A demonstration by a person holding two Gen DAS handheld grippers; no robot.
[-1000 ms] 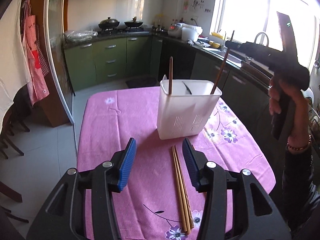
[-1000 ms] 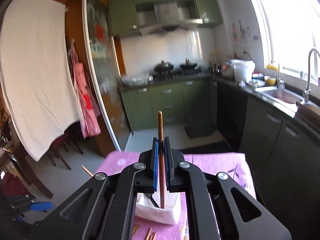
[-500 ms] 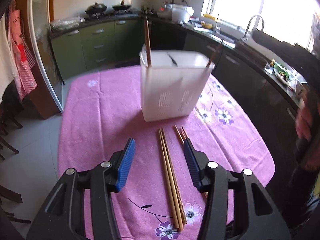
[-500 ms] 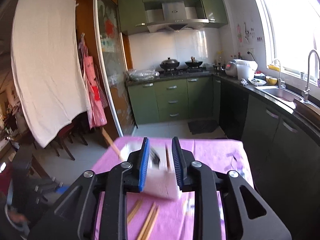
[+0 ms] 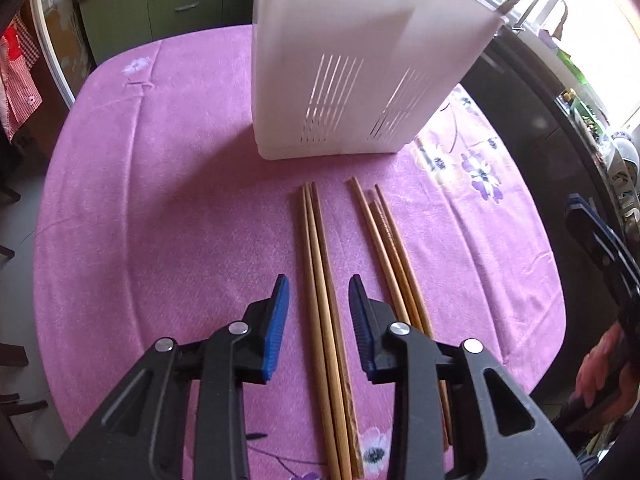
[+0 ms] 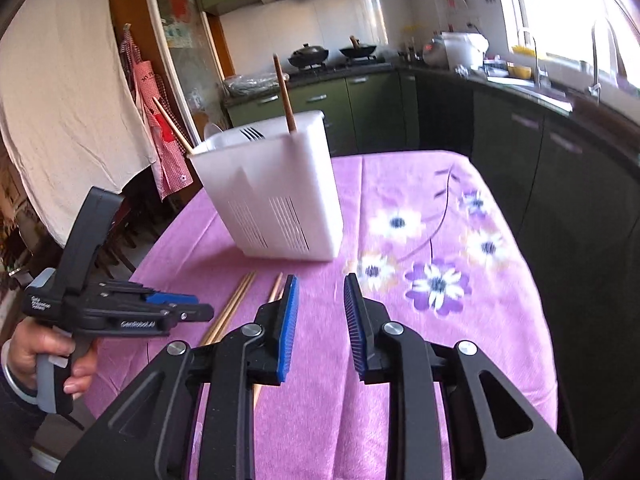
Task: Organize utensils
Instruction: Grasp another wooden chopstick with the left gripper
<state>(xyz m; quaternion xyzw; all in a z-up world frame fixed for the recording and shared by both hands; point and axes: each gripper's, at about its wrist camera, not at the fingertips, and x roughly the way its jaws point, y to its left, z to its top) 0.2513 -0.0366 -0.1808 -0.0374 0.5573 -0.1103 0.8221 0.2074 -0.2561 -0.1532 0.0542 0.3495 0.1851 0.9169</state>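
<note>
A white slotted utensil holder (image 5: 352,64) stands on the pink floral tablecloth (image 5: 160,200); it also shows in the right wrist view (image 6: 276,196) with two chopsticks (image 6: 285,96) sticking out of it. Two bundles of wooden chopsticks lie flat in front of it: a left bundle (image 5: 320,264) and a right bundle (image 5: 388,240). My left gripper (image 5: 318,292) is open, low over the cloth, its jaws straddling the left bundle. My right gripper (image 6: 320,292) is open and empty above the cloth, right of the chopsticks (image 6: 236,304). The left gripper's body shows in the right wrist view (image 6: 116,312).
The table's right edge drops off beside dark lower cabinets (image 6: 560,184). Green kitchen cabinets and a stove with pans (image 6: 320,56) stand at the back. A white cloth and aprons (image 6: 72,92) hang at the left by chairs.
My right gripper let go of a chopstick into the holder, opened and dropped to the table. My left gripper moved forward and down over the left bundle, its jaws narrowing around it.
</note>
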